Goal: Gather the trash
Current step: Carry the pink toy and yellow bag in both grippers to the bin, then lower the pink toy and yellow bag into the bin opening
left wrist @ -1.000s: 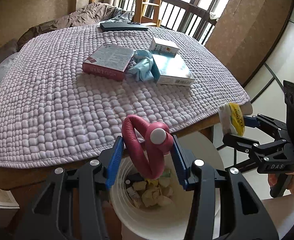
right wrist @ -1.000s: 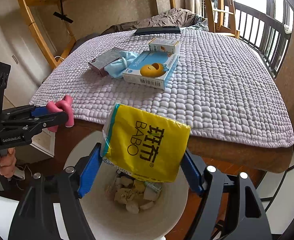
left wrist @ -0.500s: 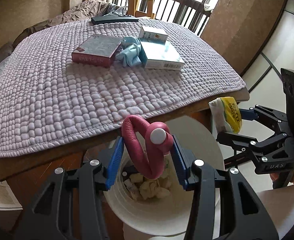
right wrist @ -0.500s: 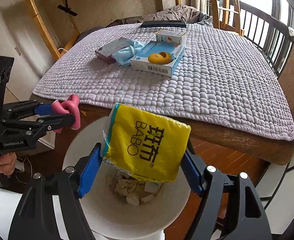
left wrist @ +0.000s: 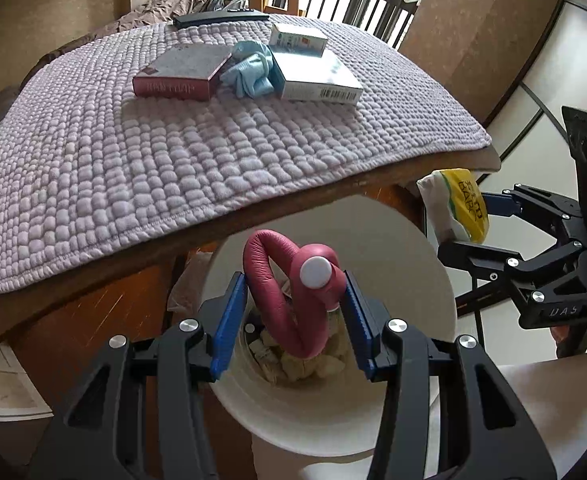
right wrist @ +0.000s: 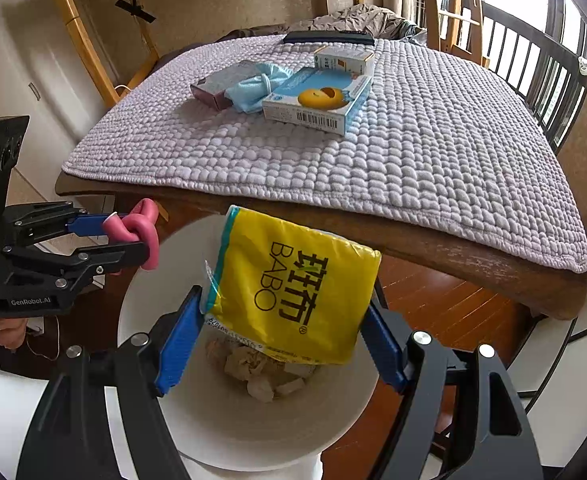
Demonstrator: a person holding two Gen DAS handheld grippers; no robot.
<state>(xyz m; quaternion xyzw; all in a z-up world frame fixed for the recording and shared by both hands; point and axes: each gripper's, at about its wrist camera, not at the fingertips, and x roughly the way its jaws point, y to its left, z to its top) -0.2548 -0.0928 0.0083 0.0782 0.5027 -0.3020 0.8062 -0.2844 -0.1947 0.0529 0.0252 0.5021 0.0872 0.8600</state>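
A white trash bin [left wrist: 413,264] [right wrist: 229,420] stands on the floor below the table's near edge, with crumpled paper scraps at its bottom. My left gripper [left wrist: 293,312] [right wrist: 129,236] is shut on a bent pink foam tube [left wrist: 281,296] [right wrist: 141,232] with a white cap, directly above the bin's mouth. Over the same bin, my right gripper [right wrist: 285,312] [left wrist: 465,220] is shut on a yellow BABO tissue pack [right wrist: 297,284] [left wrist: 461,204]. The two grippers hang side by side and apart.
A wooden table [right wrist: 453,248] under a lilac knitted cloth [left wrist: 153,148] carries a maroon box [left wrist: 181,74], a blue face mask [left wrist: 249,72], a blue box [right wrist: 317,102], a small white box [left wrist: 297,38] and a dark remote [left wrist: 217,18]. A railing runs behind.
The left gripper has sunk with the pink tube, so it hangs lower over the bin. The right gripper with the yellow pack has barely moved.
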